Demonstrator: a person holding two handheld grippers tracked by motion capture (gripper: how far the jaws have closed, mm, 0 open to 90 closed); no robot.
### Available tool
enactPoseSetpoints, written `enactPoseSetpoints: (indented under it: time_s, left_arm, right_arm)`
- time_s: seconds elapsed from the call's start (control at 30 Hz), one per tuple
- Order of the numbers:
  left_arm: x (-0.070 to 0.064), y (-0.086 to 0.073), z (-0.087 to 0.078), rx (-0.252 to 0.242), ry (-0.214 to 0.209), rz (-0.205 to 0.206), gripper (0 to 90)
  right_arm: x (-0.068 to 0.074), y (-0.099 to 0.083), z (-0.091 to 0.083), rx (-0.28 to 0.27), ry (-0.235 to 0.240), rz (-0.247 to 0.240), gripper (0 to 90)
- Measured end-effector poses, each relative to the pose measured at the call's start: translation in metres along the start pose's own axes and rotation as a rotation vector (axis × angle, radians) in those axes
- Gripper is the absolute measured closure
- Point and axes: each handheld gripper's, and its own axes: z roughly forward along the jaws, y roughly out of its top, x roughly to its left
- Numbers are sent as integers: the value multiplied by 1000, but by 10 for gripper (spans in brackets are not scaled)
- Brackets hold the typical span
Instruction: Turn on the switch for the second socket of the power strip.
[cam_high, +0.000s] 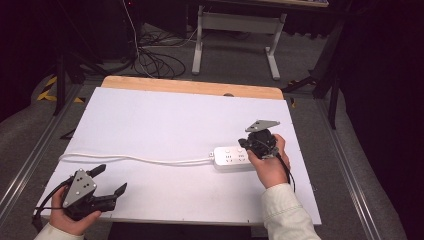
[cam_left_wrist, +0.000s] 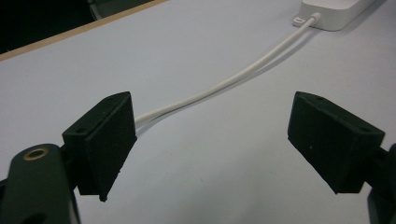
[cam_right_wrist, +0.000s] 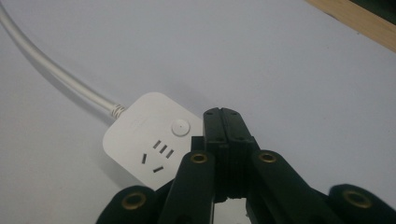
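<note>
High view: one white power strip lies on the white worktop, right of centre, clear of every edge, with wide bare surface behind and to its left. Its single white cord runs leftward to the left edge. The right tongs, jaws pressed together, hover above the strip's right end. The left tongs, jaws spread wide apart and holding nothing, sit at the near left corner, well apart from the strip.
</note>
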Motion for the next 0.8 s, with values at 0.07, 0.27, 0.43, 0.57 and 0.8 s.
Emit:
enactPoseSetpoints:
  time_s: [0.07,0.27,0.43,0.57,0.8]
  left_arm:
    - [0,0,0,0,0,0,156]
    - [0,0,0,0,-2,-1,156]
    - [0,0,0,1,-2,-1,156]
    - [0,0,1,3,-3,0,156]
    - [0,0,0,0,1,-6,156]
  right_arm:
    - [1,0,-1,-5,-2,-3,900]
    - [2,0,-8,-20,-1,-2,899]
    - [4,0,-10,-21,-7,-10,864]
    - [5,-1,-14,-35,-3,-15,807]
    - [12,-2,-28,-86,1,-30,647]
